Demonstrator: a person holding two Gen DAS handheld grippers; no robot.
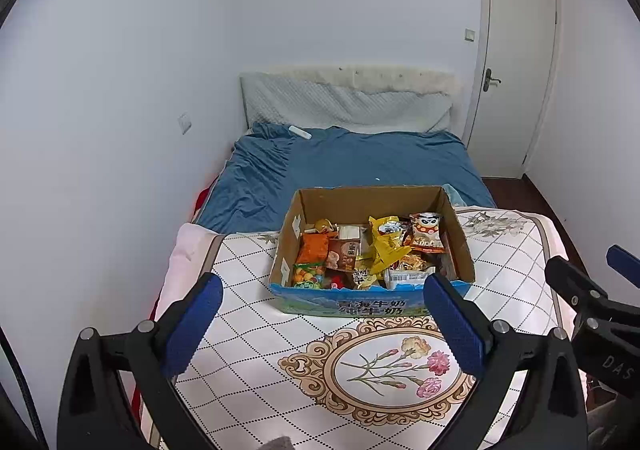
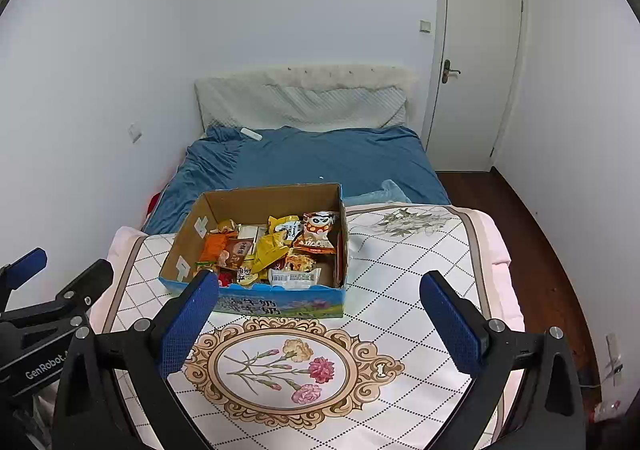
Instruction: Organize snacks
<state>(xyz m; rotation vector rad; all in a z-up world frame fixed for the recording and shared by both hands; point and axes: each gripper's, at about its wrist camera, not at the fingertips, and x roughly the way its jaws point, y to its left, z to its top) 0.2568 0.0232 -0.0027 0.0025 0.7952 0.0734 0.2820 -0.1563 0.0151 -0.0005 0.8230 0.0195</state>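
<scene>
An open cardboard box (image 1: 456,226) with a blue printed front stands on a white quilted mat (image 1: 256,362) with a flower medallion. It holds several snack packs, among them a crumpled yellow bag (image 1: 386,246), an orange pack (image 1: 314,244) and a red-and-white cartoon pack (image 1: 426,232). The box shows in the right wrist view (image 2: 192,226) too, with the yellow bag (image 2: 272,248). My left gripper (image 1: 323,324) is open and empty, short of the box front. My right gripper (image 2: 319,322) is open and empty, to the right of the box; its fingers show at the right edge of the left wrist view (image 1: 576,282).
The mat lies on a bed with a blue sheet (image 1: 360,162), a pillow (image 1: 348,106) and a white remote (image 1: 300,132) at the head. A wall runs on the left. A closed door (image 2: 476,62) and dark wood floor (image 2: 536,250) are on the right.
</scene>
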